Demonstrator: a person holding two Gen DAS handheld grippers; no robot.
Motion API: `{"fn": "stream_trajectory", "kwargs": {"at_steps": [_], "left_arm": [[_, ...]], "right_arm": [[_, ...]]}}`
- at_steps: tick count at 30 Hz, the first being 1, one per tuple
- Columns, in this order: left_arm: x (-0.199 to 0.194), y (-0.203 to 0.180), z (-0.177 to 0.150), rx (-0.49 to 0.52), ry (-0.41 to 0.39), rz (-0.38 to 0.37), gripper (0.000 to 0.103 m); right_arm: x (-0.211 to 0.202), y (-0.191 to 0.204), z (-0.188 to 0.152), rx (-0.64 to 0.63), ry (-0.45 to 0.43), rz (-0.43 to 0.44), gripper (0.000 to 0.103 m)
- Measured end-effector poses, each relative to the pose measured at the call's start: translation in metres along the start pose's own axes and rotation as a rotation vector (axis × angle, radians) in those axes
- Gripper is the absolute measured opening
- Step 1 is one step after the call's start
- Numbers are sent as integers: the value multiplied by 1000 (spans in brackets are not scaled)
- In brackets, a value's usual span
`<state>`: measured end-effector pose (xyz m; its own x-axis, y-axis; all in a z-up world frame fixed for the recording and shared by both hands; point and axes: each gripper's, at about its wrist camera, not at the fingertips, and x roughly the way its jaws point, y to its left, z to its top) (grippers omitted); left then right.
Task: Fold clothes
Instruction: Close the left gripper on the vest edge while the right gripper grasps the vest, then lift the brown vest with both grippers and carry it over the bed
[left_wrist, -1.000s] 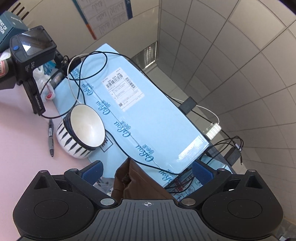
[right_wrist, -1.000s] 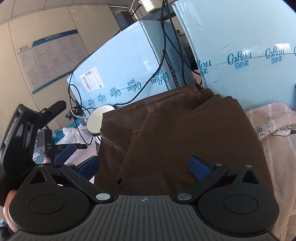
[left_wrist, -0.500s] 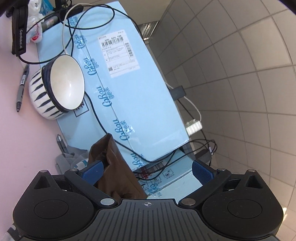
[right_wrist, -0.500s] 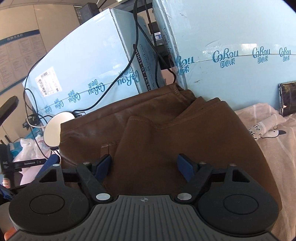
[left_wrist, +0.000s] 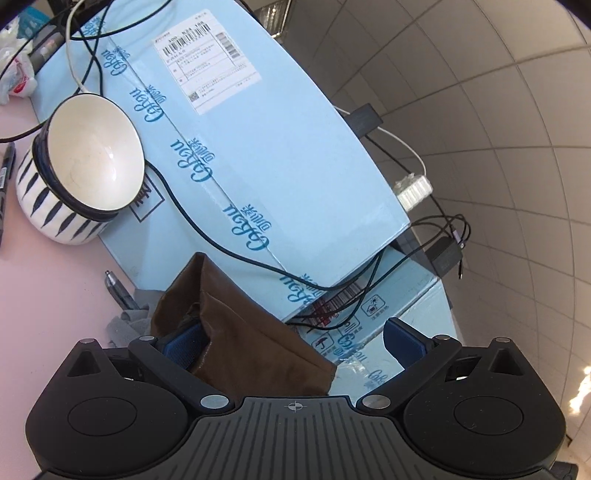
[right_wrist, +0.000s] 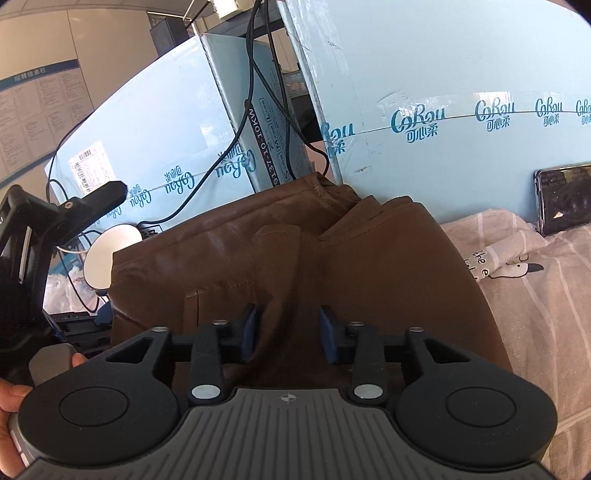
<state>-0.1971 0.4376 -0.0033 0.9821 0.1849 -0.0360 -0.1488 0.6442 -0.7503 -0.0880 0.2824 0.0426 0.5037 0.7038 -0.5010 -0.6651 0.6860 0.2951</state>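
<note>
A brown leather-like garment (right_wrist: 332, 258) lies folded in front of the blue boxes. In the right wrist view my right gripper (right_wrist: 288, 332) has its jaws narrowed around a raised fold of it; I cannot see whether the pads press the cloth. In the left wrist view my left gripper (left_wrist: 291, 336) is wide open, a corner of the brown garment (left_wrist: 240, 332) lies over its left finger (left_wrist: 181, 341), and the right finger (left_wrist: 402, 338) is free. A striped pink-white garment (right_wrist: 535, 295) with a small cartoon print lies to the right of the brown one.
Large light-blue cardboard boxes (left_wrist: 258, 147) stand right behind the garment, with black cables (left_wrist: 221, 243) draped over them. A white bowl with dark stripes (left_wrist: 74, 170) leans on a box at the left. A phone (right_wrist: 565, 199) leans on the right box. Pens lie on the pink table (left_wrist: 55, 288).
My right gripper's jaws have closed from wide open to a narrow gap around a fold of the brown garment. My left gripper has stayed open and swung, the garment corner now over its left finger.
</note>
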Motion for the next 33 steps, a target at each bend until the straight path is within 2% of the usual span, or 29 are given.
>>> {"fn": "stream_trajectory", "kwargs": {"at_steps": [1,2,3,4,6,7,8,9,10,11,13,15,19,21,24,27,31,33], "left_arm": [[3,-5,-1,39,10,6,96],[4,-8,-3,72,16,15,88],[5,-10,-4,97,16,34,77],[5,-11,-6,119,14,57,71],[6,-12,-8,161,11,107,42],[7,-11,-10,180,9,135,35],[7,-11,-12,199,8,164,27],[8,-11,-13,216,4,181,24],[7,-12,-14,236,1,190,22],[6,-15,-16,262,-6,195,18],[4,-24,-19,321,-24,201,10],[0,-37,-24,391,-49,197,1],[-13,-74,-42,566,-132,171,1],[-22,-93,-52,650,-180,150,1],[-42,-121,-65,732,-278,106,1],[-56,-150,-75,775,-365,61,0],[-55,-200,-90,826,-420,-46,0],[-47,-226,-97,846,-425,-122,0]], "right_arm": [[4,5,1,-7,1,-10,55],[8,10,1,-13,6,-20,63],[13,15,2,-19,11,-30,68],[18,20,3,-24,15,-42,73],[23,24,3,-17,-3,-79,75],[24,23,3,-10,-16,-93,72],[23,20,2,7,-29,-102,60],[22,16,2,22,-41,-110,53],[21,12,3,17,-42,-108,37],[19,7,5,10,-40,-98,25],[10,-5,9,22,-46,-82,12],[-10,-14,9,4,-97,-71,7],[-64,-28,9,-103,-288,-71,6],[-93,-43,13,-116,-363,-67,6],[-131,-73,20,-102,-444,-78,5],[-161,-103,24,-129,-541,-140,4],[-180,-154,34,-54,-540,-198,4],[-191,-178,36,-26,-570,-252,4]]}}
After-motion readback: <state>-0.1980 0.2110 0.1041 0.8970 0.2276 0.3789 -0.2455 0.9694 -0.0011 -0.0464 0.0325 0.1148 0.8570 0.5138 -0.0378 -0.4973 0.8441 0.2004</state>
